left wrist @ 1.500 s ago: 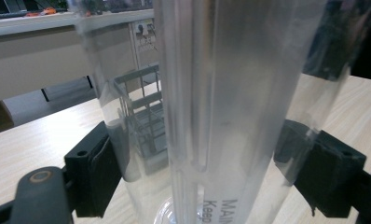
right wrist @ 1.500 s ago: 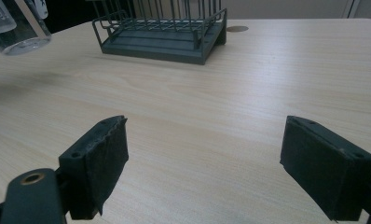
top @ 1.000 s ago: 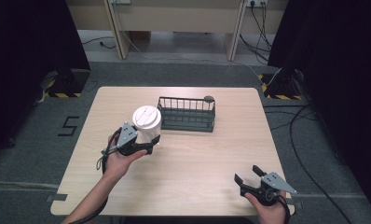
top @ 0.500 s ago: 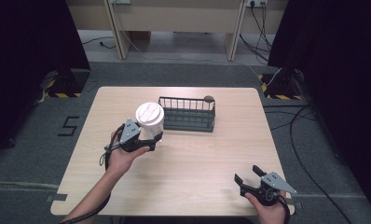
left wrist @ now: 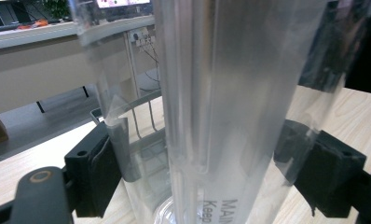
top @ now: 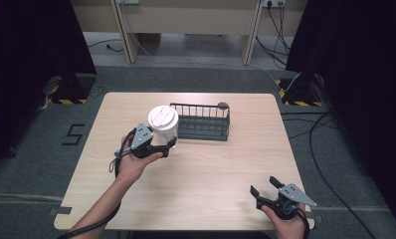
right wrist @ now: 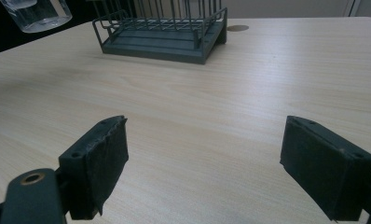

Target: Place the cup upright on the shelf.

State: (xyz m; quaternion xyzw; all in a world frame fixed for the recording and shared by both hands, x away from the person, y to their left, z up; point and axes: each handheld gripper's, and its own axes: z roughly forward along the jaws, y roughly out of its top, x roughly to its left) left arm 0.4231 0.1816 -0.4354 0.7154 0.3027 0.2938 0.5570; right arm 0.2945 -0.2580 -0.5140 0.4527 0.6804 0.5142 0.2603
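A: Item, clear cup [top: 163,124]: clamped in left gripper [top: 162,147], held off the table [top: 221,164] beside the wire rack [top: 202,122].

B: Status: lifted, not yet racked. Right gripper [top: 266,189]: jaws apart, idle.

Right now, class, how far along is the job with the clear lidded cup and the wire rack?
Done: the left gripper has the clear cup clamped between its fingers and lifted off the table, judging by its base in the right gripper view. In hand: carrying it beside the wire rack. Left: probably setting it in the rack, which looks empty. The right gripper waits open.
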